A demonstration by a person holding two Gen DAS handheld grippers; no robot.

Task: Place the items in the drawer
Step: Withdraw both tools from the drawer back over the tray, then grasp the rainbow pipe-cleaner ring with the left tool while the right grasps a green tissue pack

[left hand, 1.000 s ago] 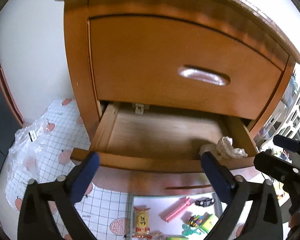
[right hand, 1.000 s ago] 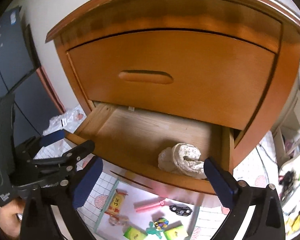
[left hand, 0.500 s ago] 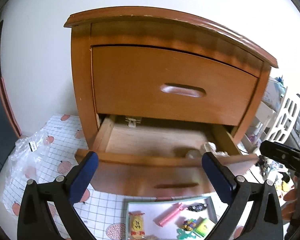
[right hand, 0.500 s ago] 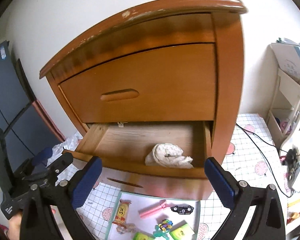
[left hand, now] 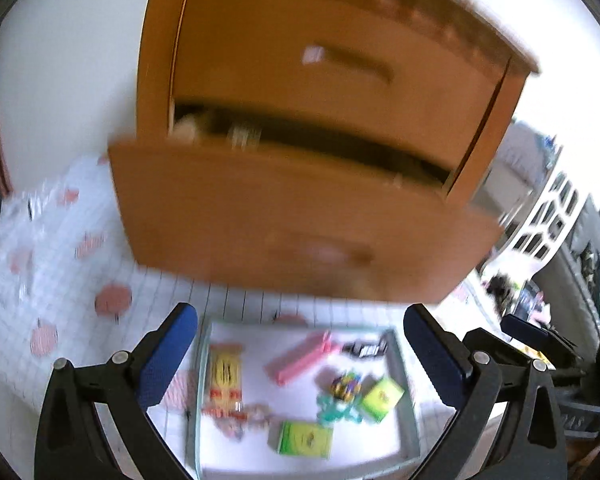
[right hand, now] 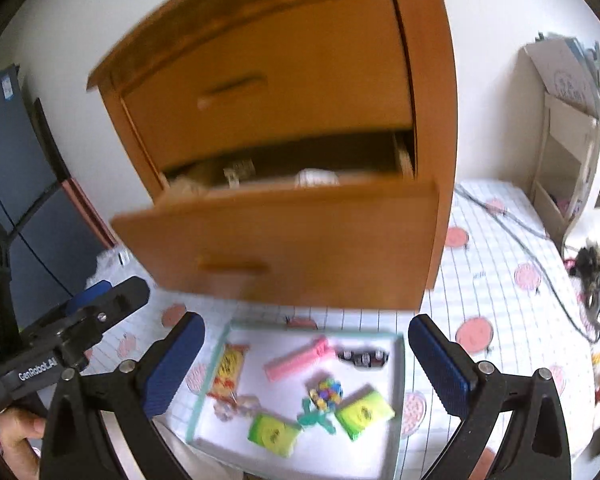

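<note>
The wooden cabinet's lower drawer (left hand: 300, 220) (right hand: 280, 240) stands pulled out. A white cloth (right hand: 316, 176) shows just over its front edge. Below it a glass tray (left hand: 405, 392) (right hand: 209, 384) holds a yellow snack pack (left hand: 224, 376) (right hand: 230, 364), a pink comb (left hand: 300, 360) (right hand: 300, 360), a small black item (right hand: 362, 357) and green packets (left hand: 304, 438) (right hand: 364, 412). My left gripper (left hand: 300, 314) hangs open above the tray, holding nothing. My right gripper (right hand: 306, 322) is open too, also over the tray. Both views are blurred.
A gridded cloth with pink dots (right hand: 500, 280) covers the surface. A clear plastic bag (left hand: 8, 232) lies left of the cabinet. A white shelf unit (right hand: 568, 120) and a dark cable (right hand: 520, 236) are on the right. A hand (right hand: 16, 436) holds the left gripper.
Both grippers have drawn back from the drawer and tipped down, so the tray now lies between their fingers. The drawer's inside is mostly hidden behind its front.
</note>
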